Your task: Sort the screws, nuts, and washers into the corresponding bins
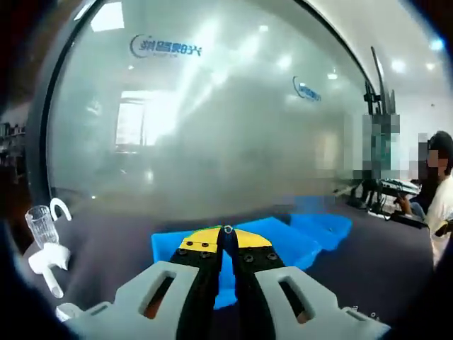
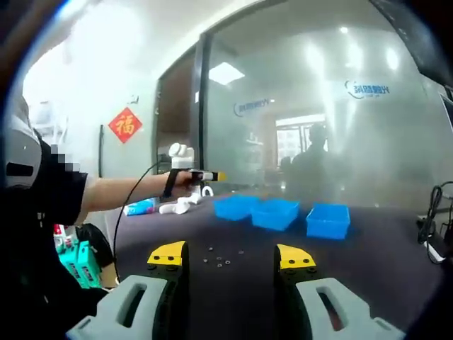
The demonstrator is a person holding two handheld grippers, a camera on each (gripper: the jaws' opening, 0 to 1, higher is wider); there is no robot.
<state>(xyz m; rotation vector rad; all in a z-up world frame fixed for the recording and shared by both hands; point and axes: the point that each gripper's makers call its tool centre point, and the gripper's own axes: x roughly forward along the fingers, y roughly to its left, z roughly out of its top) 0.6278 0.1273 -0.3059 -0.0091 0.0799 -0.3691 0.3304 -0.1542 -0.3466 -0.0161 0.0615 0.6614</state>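
Left gripper [image 1: 228, 237], jaws pinching a small metal piece, hovers over the blue plastic bins [image 1: 322, 230]: drop pending. Right gripper [image 2: 230, 258], spread, faces loose hardware [image 2: 223, 261] at twelve o'clock.

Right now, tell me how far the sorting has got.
Nothing visibly sorted yet: what the three blue bins hold can't be seen. In hand: the left gripper, held over a blue bin, has its jaws shut on a small metal part, type unclear. The right gripper hangs open above the table. Left: the loose hardware scattered on the table.
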